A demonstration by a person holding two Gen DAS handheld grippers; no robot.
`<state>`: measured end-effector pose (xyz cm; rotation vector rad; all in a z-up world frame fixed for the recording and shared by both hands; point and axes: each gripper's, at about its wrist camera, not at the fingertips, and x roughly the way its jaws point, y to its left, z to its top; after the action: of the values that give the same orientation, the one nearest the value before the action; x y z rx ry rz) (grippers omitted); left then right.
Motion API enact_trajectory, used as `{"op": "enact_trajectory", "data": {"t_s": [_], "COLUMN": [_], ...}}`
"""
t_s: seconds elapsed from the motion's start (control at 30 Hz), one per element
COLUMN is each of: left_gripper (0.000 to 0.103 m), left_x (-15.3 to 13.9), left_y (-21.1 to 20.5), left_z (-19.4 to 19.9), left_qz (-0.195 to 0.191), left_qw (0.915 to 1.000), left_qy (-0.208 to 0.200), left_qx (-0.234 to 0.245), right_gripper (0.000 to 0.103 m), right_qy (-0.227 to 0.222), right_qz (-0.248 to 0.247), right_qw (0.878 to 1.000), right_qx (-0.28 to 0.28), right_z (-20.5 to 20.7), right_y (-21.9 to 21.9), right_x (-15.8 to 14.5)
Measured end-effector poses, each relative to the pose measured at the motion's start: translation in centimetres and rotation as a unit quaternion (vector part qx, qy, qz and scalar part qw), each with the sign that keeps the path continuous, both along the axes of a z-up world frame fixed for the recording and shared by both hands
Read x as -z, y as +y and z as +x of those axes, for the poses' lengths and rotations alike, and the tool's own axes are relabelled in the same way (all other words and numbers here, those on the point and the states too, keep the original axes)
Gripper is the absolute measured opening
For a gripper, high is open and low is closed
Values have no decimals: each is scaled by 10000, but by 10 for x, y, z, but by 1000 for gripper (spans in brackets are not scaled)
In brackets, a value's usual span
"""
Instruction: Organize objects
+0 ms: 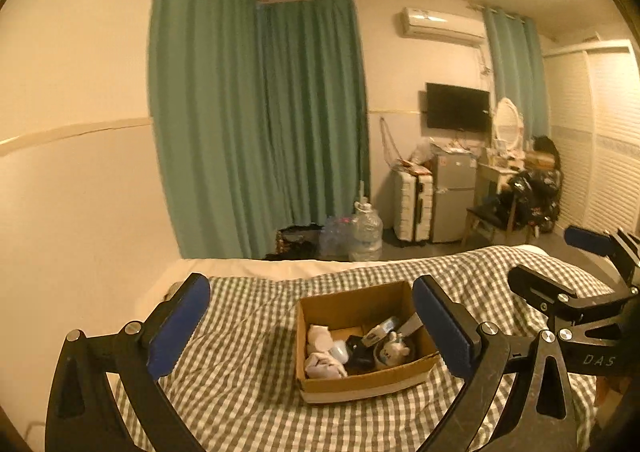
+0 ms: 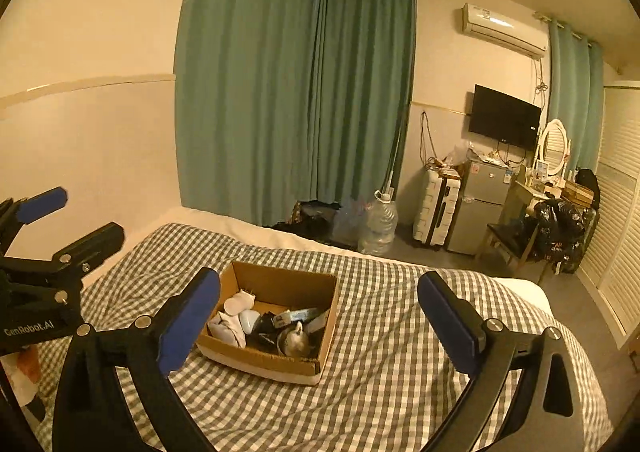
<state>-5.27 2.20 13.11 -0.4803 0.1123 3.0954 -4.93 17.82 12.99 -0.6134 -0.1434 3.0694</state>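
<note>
An open cardboard box (image 1: 360, 384) sits on the checked bedspread (image 1: 240, 392). Inside it lie white cloth pieces (image 1: 320, 352), a white mouse (image 1: 339, 351), a black item (image 1: 360, 356), a small carton (image 1: 384, 328) and a pale toy-like piece (image 1: 394, 348). My left gripper (image 1: 311, 284) hovers short of the box, open and empty. To its right my right gripper (image 1: 560, 260) is open too. In the right wrist view the box (image 2: 256, 362) lies left of centre, with the right gripper (image 2: 320, 278) open above the bedspread and the left gripper (image 2: 72, 220) at the left edge.
The bed ends at a white mattress edge (image 2: 280, 232). Beyond it are green curtains (image 2: 320, 92), a large water jug (image 2: 378, 228), a white suitcase (image 2: 434, 212), a small fridge (image 2: 476, 204), a chair piled with dark bags (image 2: 556, 228) and a slatted wardrobe (image 2: 620, 212).
</note>
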Motion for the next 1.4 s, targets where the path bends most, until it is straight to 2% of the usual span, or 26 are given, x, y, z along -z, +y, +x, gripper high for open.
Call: {"op": "enact_trajectory", "data": {"t_s": [0.07, 0.17, 0.37, 0.53, 0.67, 0.87, 1.1, 1.4], "left_gripper": [103, 103, 103, 103, 103, 103, 103, 103], "left_x": [12, 31, 73, 103, 110, 116, 123, 122], "left_y": [-2, 3, 8, 9, 6, 2, -9, -4], "left_z": [7, 19, 8, 6, 2, 2, -1, 2], "left_qz": [7, -345, -379, -415, -241, -177, 133, 5], "left_qw": [9998, 9958, 9969, 9962, 9970, 9967, 9956, 9964], "left_qy": [96, 361, -2, -119, -225, -312, -493, -451], "left_qx": [-192, -766, -685, -756, -701, -733, -781, -720], "right_gripper": [100, 100, 100, 100, 100, 100, 100, 100], "right_qy": [-27, 0, -80, -73, -145, -161, -190, -257], "right_qz": [16, 16, 8, -48, -71, 43, 152, 156], "right_qw": [10000, 10000, 10000, 9999, 9998, 9997, 9996, 9995], "right_qx": [-87, -37, -15, -66, -106, -177, -150, -127], "right_z": [3, 6, 2, -1, -7, -7, -8, -11], "right_y": [0, 3, 12, 23, 22, 12, 7, 8], "right_x": [17, 41, 78, 99, 107, 112, 115, 117]}}
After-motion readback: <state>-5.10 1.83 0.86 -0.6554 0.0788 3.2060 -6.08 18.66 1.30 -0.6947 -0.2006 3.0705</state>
